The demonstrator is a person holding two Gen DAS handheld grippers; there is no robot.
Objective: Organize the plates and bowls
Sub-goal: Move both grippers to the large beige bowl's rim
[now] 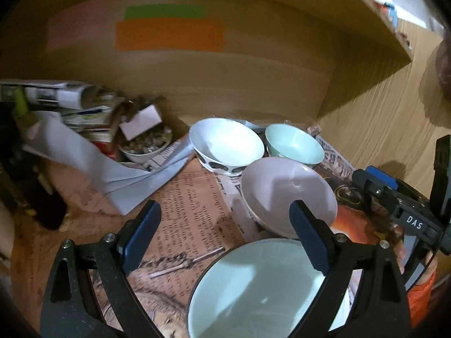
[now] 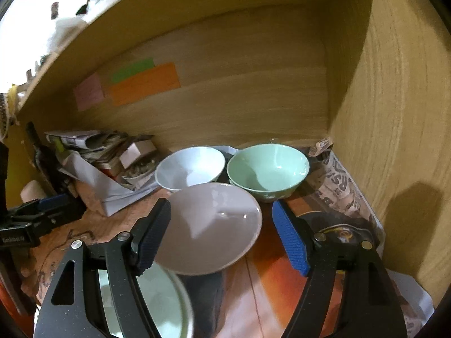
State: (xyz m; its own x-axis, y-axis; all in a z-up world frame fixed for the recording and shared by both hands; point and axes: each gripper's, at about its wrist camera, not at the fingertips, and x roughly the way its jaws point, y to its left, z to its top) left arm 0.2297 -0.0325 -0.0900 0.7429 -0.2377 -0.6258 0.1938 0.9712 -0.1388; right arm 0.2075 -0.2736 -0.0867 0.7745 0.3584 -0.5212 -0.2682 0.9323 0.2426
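The wooden shelf encloses everything ahead of both tools. The plate lies just below the left gripper, near its right finger. The grey bowl sits between the fingers of the right gripper, apart from both pads. Beyond it stand the white bowl and the green bowl. Both grippers are spread wide and hold nothing.

Wooden shelf lined with newspaper, white bowl at twelve o'clock, green bowl at one, grey bowl central, pale plate at six, paper clutter at ten.
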